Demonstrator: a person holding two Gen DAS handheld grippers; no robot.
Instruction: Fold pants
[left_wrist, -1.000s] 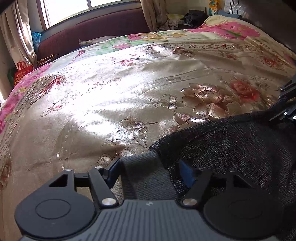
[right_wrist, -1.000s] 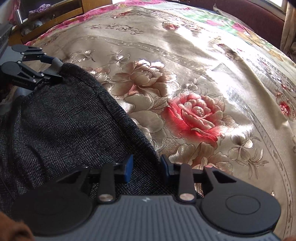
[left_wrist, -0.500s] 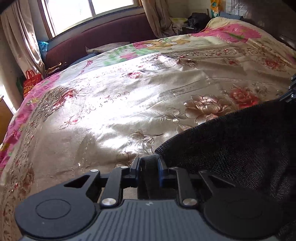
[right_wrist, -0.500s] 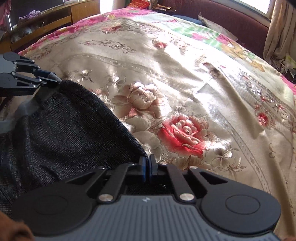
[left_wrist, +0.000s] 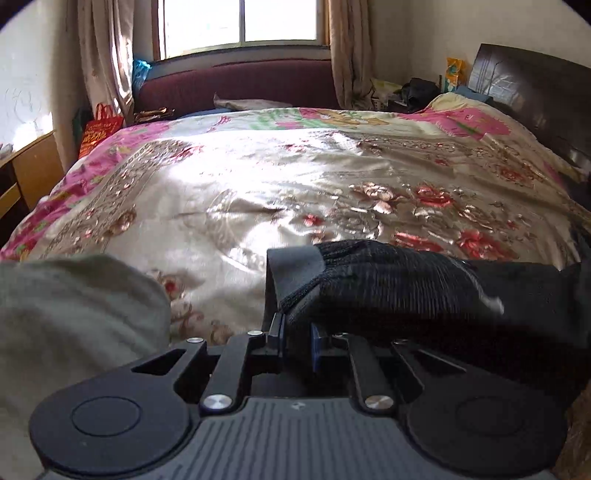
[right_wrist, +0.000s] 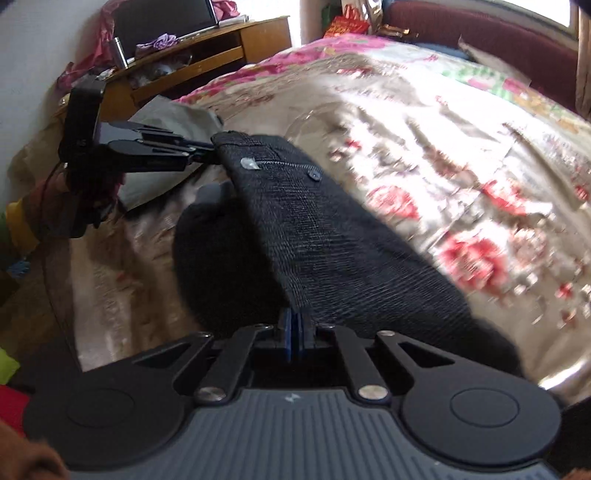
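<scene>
Dark grey woven pants hang stretched by their waistband between my two grippers, lifted off the floral bedspread. My left gripper is closing tight on one waistband corner, where the lighter grey lining folds over. In the right wrist view the same left gripper pinches the far end of the band, near a small button. My right gripper is shut on the near end of the band. The rest of the pants droops below and is partly hidden.
A grey-green garment lies at the bed's near left corner. A dark headboard is on the right and a maroon sofa stands under the window. A wooden desk with clutter stands beside the bed.
Both grippers went from open around the waistband to shut on it. They then rose and drew back from the bed, lifting the pants off the bedspread.
</scene>
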